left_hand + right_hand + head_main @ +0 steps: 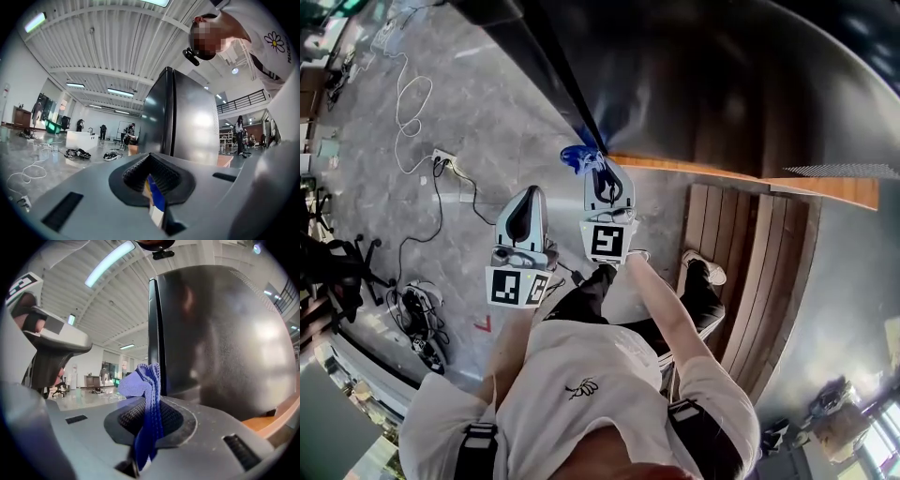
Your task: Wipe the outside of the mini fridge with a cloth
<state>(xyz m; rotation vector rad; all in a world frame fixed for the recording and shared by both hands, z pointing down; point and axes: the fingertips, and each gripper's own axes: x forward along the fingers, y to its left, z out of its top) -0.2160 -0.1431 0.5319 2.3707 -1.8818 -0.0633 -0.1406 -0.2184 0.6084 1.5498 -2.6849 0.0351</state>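
The fridge (722, 84) is a tall dark metallic box that fills the top of the head view; its door seam shows in the left gripper view on the fridge (187, 122). My right gripper (602, 176) is shut on a blue cloth (578, 157), held at the fridge's lower front corner. In the right gripper view the cloth (146, 390) sticks up out of the gripper (147, 414), just short of the fridge side (220, 343). My left gripper (525, 214) hangs beside it to the left, away from the fridge, and the left gripper (152, 176) is shut with nothing in it.
The fridge stands on a wooden platform (741, 253) with an orange edge (722, 173). A power strip (445, 164) and cables lie on the grey floor at left, near an office chair (337, 262). Several people (101, 131) stand far off in the hall.
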